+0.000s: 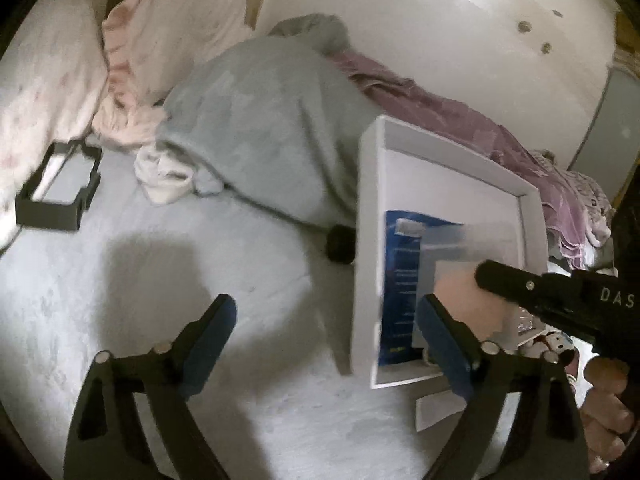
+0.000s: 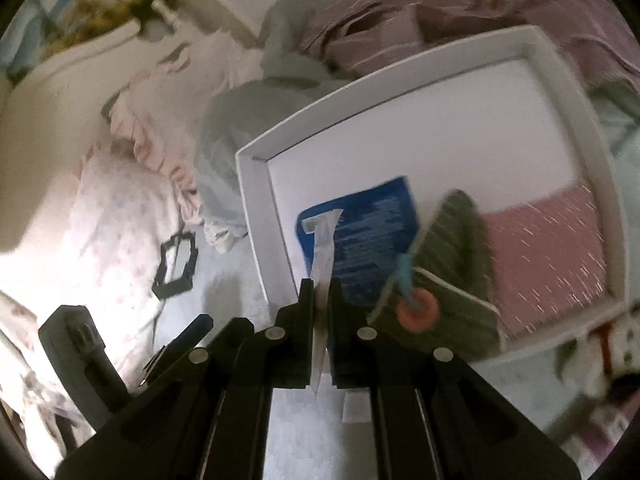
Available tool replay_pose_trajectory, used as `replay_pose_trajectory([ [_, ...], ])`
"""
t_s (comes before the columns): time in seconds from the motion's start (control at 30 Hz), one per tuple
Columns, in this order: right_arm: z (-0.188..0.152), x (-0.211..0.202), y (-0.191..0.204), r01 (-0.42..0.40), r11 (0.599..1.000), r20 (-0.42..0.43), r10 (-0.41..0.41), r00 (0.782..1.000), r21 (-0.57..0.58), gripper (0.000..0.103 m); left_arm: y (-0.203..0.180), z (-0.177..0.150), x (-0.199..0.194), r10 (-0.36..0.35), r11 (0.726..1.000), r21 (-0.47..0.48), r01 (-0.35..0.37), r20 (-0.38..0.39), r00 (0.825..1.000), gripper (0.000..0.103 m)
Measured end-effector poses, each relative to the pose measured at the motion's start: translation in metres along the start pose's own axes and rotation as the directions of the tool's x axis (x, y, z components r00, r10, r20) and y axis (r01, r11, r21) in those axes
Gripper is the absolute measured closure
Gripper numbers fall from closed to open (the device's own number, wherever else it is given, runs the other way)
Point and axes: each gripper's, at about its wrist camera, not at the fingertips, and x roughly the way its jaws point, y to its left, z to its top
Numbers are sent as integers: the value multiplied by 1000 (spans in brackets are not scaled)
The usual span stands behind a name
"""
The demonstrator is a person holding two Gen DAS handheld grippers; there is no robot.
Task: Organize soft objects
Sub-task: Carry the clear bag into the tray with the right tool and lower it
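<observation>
A white shallow box [image 1: 366,240] lies tilted on the bed against a grey-blue blanket [image 1: 260,120]. In it are a blue packet [image 2: 372,228], a green soft piece [image 2: 452,252] with an orange ring [image 2: 418,306], and a pink cloth [image 2: 548,248]. My right gripper [image 2: 321,286] is shut on a thin white strip [image 2: 326,248] that runs up to the blue packet. My left gripper [image 1: 328,304] stands open over the pale blue sheet, nothing between its fingers; its right finger [image 1: 440,332] is at the box's near corner.
Pink ruffled pillows [image 1: 168,32] lie at the bed's head and a purple blanket [image 1: 460,116] along the white wall. A crumpled white cloth [image 1: 164,176], a black frame [image 1: 60,192] and a black cylinder [image 1: 340,244] lie on the sheet. A hand [image 1: 608,400] holds the right gripper.
</observation>
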Motion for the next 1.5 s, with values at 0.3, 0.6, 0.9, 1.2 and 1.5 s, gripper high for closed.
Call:
replay_pose_trajectory([
  [0.3, 10, 50, 26, 76, 972, -93, -99, 991, -221, 95, 25, 0, 4, -56, 992, -118, 53, -19, 998, 25],
  [0.6, 9, 52, 44, 333, 869, -14, -363, 932, -366, 70, 25, 0, 8, -34, 993, -116, 30, -38, 999, 25],
  [0.9, 11, 54, 25, 298, 933, -125, -326, 937, -202, 79, 20, -2, 15, -3, 997, -79, -8, -129, 992, 25],
  [1.2, -4, 67, 32, 311, 912, -192, -367, 910, -268, 89, 28, 1, 9, 13, 995, -101, -27, -132, 991, 25],
  [1.5, -18, 63, 55, 385, 781, -175, -522, 835, -491, 91, 24, 1, 7, 39, 997, -65, -48, -131, 991, 25],
])
